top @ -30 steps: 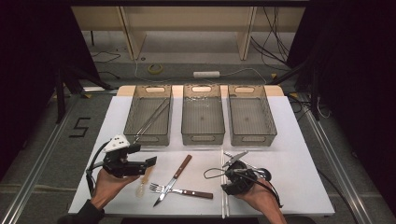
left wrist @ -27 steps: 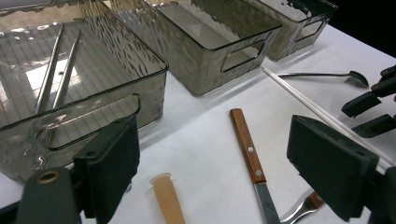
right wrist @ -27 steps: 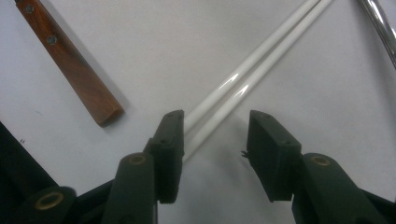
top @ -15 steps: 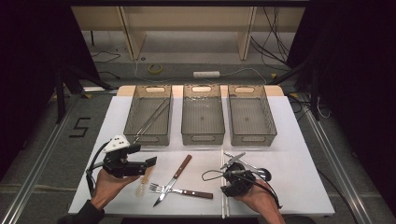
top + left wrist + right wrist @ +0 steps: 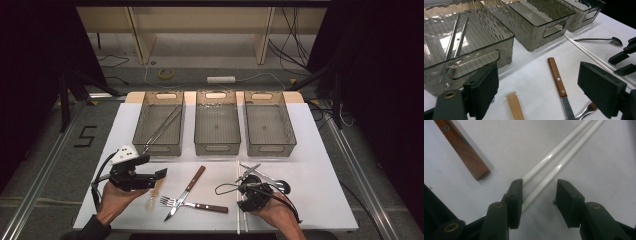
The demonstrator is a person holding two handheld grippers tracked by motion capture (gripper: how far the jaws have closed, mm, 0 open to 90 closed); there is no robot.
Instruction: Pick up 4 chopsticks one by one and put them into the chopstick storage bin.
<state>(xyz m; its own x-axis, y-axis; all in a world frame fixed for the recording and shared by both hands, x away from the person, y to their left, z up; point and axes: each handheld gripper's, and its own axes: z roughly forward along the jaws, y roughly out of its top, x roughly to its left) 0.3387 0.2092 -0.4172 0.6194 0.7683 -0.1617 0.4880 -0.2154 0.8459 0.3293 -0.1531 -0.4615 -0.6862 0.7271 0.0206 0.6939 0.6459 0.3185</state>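
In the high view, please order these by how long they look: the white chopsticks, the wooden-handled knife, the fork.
1. white chopsticks
2. wooden-handled knife
3. fork

The knife and fork look close in length, so their order is unsure.

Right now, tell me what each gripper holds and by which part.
Nothing is held. The right gripper stands open over the white chopsticks, one between its fingers, unpinched. The left gripper is open above the table.

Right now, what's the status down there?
Right gripper open, jaws straddling white chopsticks. Left gripper open, idle. Chopsticks flat on table. Nothing in the way.
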